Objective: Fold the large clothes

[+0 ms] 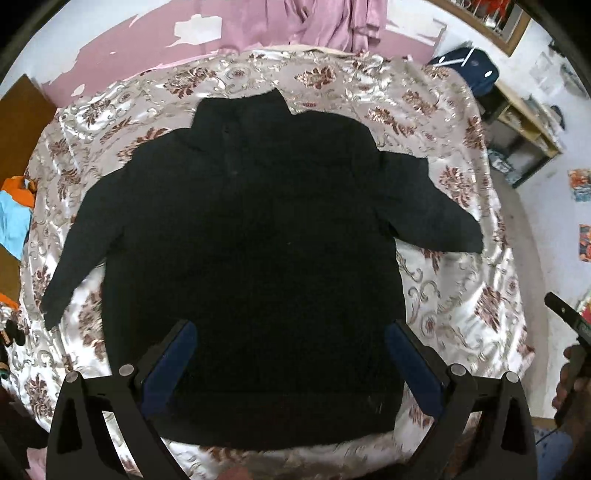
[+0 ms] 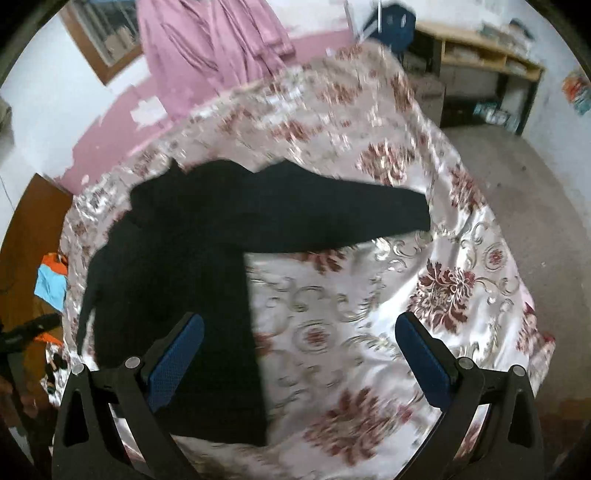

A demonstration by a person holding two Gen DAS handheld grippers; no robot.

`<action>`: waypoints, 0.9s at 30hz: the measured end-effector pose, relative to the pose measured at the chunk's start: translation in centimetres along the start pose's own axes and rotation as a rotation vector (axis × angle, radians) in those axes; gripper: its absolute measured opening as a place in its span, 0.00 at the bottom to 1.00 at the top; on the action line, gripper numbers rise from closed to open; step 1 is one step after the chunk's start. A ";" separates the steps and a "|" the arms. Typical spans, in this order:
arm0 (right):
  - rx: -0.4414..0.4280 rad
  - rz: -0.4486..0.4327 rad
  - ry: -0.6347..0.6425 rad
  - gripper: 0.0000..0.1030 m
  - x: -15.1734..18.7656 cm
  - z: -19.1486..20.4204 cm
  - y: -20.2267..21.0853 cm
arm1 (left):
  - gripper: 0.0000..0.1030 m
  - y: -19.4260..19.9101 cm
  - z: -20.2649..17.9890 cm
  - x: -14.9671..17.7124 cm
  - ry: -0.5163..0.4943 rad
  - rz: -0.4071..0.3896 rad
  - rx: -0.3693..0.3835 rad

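Note:
A large black sweater (image 1: pixel 255 236) lies flat on a bed with a shiny floral cover (image 1: pixel 461 295), collar at the far side, both sleeves spread outward. My left gripper (image 1: pixel 290 332) is open and empty, hovering above the sweater's lower body. In the right wrist view the sweater (image 2: pixel 192 266) lies to the left, its right sleeve (image 2: pixel 351 214) stretched across the cover. My right gripper (image 2: pixel 299 325) is open and empty above the bedcover (image 2: pixel 369 350), just right of the sweater's side edge. The right gripper also shows at the right edge of the left wrist view (image 1: pixel 569 317).
A pink curtain (image 1: pixel 332 22) hangs on the wall behind the bed. A wooden shelf unit (image 1: pixel 524 122) with a blue bag (image 1: pixel 469 66) stands at the back right. Orange and blue clothes (image 1: pixel 14 210) lie to the left. Bare floor (image 2: pixel 535 206) runs right of the bed.

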State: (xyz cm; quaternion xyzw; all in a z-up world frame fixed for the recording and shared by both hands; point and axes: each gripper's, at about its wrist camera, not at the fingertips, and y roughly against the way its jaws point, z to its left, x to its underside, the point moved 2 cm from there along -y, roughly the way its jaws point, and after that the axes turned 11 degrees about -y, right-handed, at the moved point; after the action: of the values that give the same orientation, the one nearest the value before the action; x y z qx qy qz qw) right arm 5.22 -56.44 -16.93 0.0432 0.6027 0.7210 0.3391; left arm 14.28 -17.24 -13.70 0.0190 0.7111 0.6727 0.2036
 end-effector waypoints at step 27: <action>-0.252 0.265 -0.252 0.72 -22.7 -20.7 -36.7 | 1.00 -19.6 -8.0 -10.4 0.000 0.057 -0.050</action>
State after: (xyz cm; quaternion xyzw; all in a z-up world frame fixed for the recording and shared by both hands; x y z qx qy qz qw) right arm 28.94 -84.50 -47.58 0.1691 0.4495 0.8180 0.3166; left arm 26.10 -29.84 -29.77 0.0340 0.6934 0.6957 0.1846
